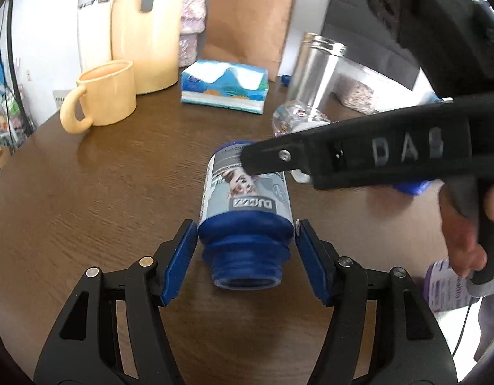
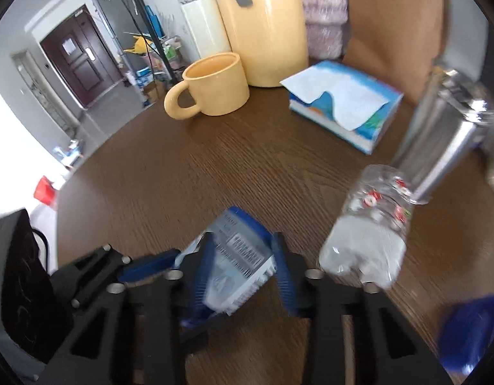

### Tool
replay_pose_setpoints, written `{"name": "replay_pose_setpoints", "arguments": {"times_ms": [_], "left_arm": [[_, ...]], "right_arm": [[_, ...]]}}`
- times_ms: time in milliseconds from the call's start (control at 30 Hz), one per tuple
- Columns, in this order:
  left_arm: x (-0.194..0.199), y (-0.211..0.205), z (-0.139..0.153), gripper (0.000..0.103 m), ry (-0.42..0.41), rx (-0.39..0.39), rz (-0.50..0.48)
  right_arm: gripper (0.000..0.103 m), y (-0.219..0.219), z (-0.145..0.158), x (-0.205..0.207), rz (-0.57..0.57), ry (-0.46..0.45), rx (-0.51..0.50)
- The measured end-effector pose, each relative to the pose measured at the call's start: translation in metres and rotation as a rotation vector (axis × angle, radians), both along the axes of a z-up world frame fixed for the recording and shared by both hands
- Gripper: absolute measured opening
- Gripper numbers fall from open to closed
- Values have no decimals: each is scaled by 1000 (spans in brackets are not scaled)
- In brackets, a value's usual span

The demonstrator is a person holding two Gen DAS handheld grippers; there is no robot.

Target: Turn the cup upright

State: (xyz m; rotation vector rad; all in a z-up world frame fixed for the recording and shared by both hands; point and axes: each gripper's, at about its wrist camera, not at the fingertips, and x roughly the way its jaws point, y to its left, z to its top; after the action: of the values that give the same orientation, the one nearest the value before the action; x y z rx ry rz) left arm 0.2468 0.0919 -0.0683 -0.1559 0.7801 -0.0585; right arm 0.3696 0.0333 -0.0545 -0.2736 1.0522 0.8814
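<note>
I work at a round, dark wood-grain table (image 2: 214, 160). Past its left edge I see a grey floor (image 2: 108, 118), white walls, a dark red door (image 2: 80, 51) and a cluttered metal shelf rack (image 2: 150, 41), all in daylight.

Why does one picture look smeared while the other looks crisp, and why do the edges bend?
Left wrist view: mostly sharp, the blue cup label is readable; the fisheye lens bows the table edge. Right wrist view: motion blur smears the cup and the clear bottle; bright daylight washes out the left side.
</note>
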Motion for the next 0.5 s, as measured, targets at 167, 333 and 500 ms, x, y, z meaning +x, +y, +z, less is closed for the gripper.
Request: {"name": "replay_pose_setpoints", "arguments": {"times_ms": [167, 333, 500], "left_arm": [[-13, -23, 3, 48, -22, 47, -108], [-27, -38, -4, 46, 20, 28, -198], [-40, -54, -1, 58, -10, 2, -291]], "right_arm": [[37, -34, -8, -61, -14, -125, 78], [37, -64, -16, -68, -66, -56, 135], [37, -59, -25, -67, -38, 1, 114]]}}
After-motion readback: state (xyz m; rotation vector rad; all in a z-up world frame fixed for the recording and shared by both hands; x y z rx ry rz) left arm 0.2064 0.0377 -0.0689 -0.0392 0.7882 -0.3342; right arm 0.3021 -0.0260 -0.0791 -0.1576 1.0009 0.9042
